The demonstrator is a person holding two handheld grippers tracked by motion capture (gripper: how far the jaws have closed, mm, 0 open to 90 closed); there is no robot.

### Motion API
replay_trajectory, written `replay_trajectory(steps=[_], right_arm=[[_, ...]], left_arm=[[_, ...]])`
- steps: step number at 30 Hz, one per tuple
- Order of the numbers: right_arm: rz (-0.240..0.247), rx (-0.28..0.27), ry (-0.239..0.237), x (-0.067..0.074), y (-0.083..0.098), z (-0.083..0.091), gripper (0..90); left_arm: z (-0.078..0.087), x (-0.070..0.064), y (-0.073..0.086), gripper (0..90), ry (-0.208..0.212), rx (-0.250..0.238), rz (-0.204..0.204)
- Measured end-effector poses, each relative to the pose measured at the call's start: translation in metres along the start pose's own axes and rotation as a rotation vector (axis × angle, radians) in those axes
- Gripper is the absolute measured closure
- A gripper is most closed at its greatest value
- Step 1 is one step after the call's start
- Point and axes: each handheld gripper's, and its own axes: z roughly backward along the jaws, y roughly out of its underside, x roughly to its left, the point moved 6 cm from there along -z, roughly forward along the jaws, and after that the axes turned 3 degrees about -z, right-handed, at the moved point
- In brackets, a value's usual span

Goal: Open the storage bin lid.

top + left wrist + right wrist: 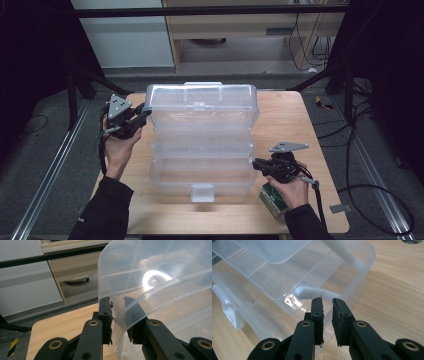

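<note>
Black sleeves enter low, and the left gripper (142, 114), with matte black jaws, pinches the thin, glossy edge of the clear lid (155, 277), one jaw blurred behind the plastic. Mid-table (285, 107) on pale wood grain sits the ribbed, translucent box (202, 165), its lid raised behind it. At its right wall, the right gripper (327, 302) clamps the rim, and a green carton (272, 199) lies half hidden under that hand.
</note>
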Motion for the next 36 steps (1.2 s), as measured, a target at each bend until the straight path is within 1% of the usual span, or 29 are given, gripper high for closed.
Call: replay_trajectory(steps=[6,11,16,18,20,25,36], right_arm=[[-0.002,-0.001,-0.001,0.000,0.000,0.000,79.3],[-0.002,0.000,-0.004,0.000,0.000,0.000,79.3],[-0.006,0.002,-0.006,0.000,0.000,0.000,79.2],[0.003,0.000,-0.004,0.000,-0.001,-0.001,79.2],[0.001,0.000,-0.005,0.000,-0.001,-0.001,79.1],[0.001,0.000,-0.004,0.000,-0.001,-0.001,79.1],[0.002,0.002,-0.004,-0.001,-0.001,-0.001,79.0]], left_arm=[[-0.007,0.003,-0.004,75.5,-0.007,-0.001,0.017],[-0.014,0.005,-0.009,75.8,-0.012,0.014,0.028],[-0.020,0.007,-0.013,75.9,-0.025,0.030,0.019],[-0.023,0.008,-0.013,75.9,-0.030,0.028,0.014],[-0.025,0.009,-0.014,76.1,-0.028,0.028,0.020],[-0.033,0.012,-0.017,76.2,-0.035,0.034,0.017],[-0.054,0.020,-0.022,76.8,-0.048,0.062,0.026]])
